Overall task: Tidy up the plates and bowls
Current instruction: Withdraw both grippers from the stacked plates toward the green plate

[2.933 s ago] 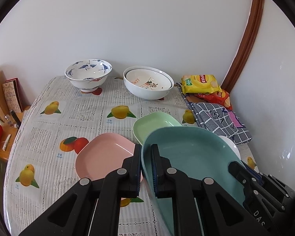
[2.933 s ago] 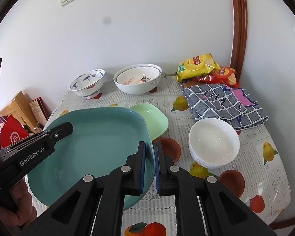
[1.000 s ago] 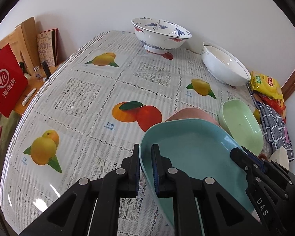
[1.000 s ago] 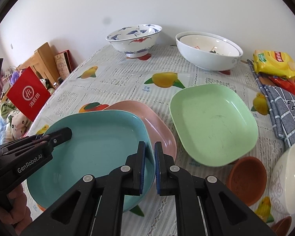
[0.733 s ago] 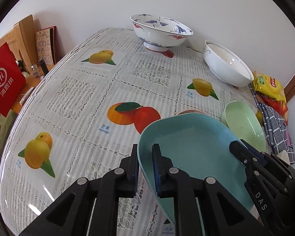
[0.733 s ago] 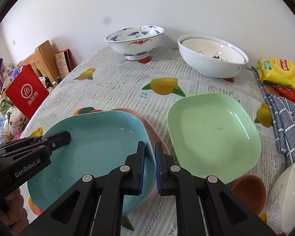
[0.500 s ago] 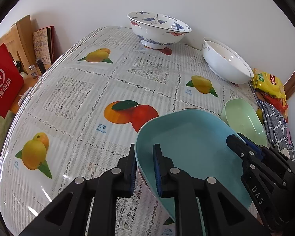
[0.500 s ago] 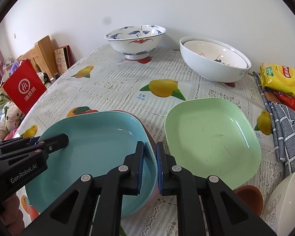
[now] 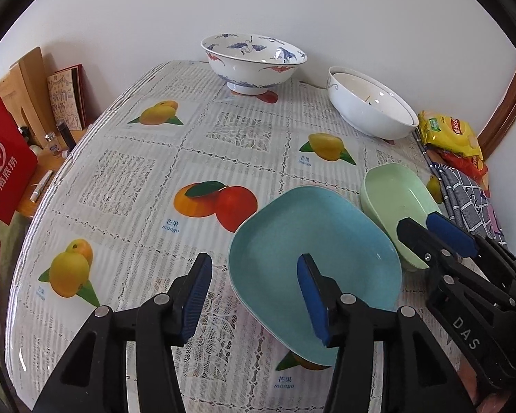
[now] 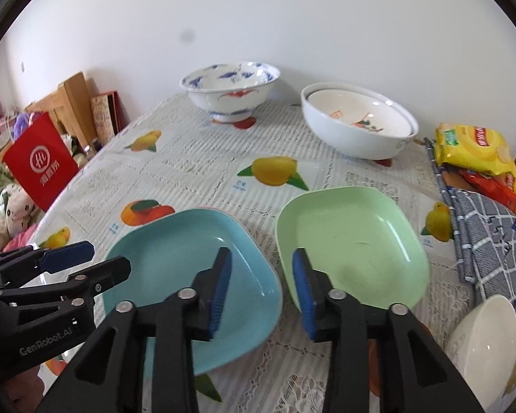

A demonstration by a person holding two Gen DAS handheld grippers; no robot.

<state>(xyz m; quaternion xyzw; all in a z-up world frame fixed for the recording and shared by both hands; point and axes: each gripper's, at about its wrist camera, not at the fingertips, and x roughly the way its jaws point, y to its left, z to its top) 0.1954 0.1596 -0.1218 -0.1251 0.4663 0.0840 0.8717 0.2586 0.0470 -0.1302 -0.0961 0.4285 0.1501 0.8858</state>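
Observation:
A teal square plate [image 9: 313, 251] [image 10: 189, 275] lies flat on the fruit-print tablecloth [image 9: 127, 186], covering the pink plate. My left gripper [image 9: 254, 292] [image 10: 96, 260] straddles its left rim. The jaws are opening and the pads are off the rim. My right gripper [image 10: 261, 290] [image 9: 430, 229] straddles the right rim, also opening, with neither pad touching. A light green plate [image 10: 354, 244] [image 9: 395, 199] sits just right of the teal one. At the back stand a blue-patterned bowl [image 10: 230, 86] [image 9: 254, 62] and two nested white bowls [image 10: 357, 124] [image 9: 371, 106].
A small white bowl [image 10: 481, 340] sits at the near right. A checked cloth [image 10: 492, 247] and snack bags [image 10: 471, 148] lie along the right side. A red bag [image 10: 39, 165] and wooden boards stand beyond the table's left edge.
The teal plate came down onto the pink plate. Both grippers, shut on its opposite rims before, have spread their jaws and let go of it.

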